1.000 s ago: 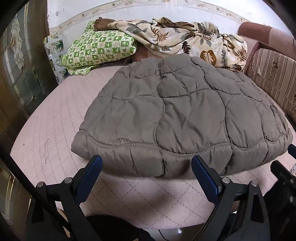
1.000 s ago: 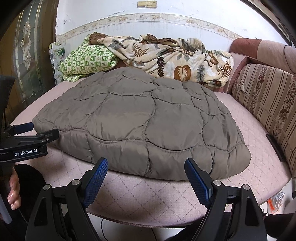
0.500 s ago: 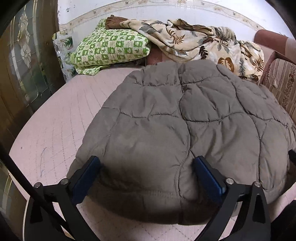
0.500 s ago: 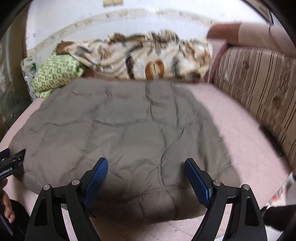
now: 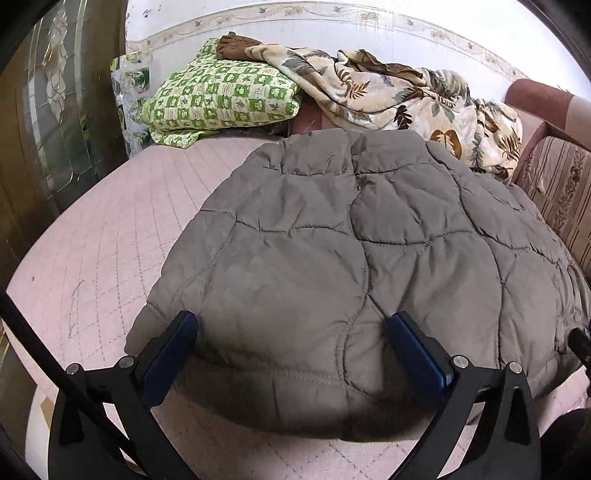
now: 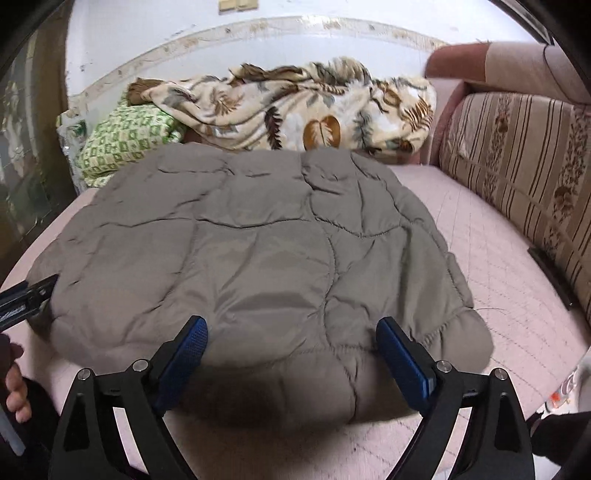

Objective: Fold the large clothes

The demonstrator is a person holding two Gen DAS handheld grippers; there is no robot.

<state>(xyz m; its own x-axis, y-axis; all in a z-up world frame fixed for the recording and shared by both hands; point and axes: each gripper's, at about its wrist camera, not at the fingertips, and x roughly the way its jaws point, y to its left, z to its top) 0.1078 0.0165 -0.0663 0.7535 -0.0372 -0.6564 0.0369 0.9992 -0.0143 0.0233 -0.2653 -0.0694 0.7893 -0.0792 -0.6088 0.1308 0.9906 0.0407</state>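
A grey-brown quilted puffy garment (image 5: 354, 258) lies spread flat on a pale pink quilted bed (image 5: 122, 236). The left tool (image 5: 291, 332) is released, jaws spread wide over the garment's near edge. The right tool (image 6: 291, 338) is opening, its jaws straddling that edge farther right without pressing it. Behind lie a green checked pillow (image 5: 221, 99) and a cream leaf-print blanket (image 6: 295, 110); a striped sofa back (image 6: 524, 177) borders the right side, below a white wall (image 6: 332, 22).
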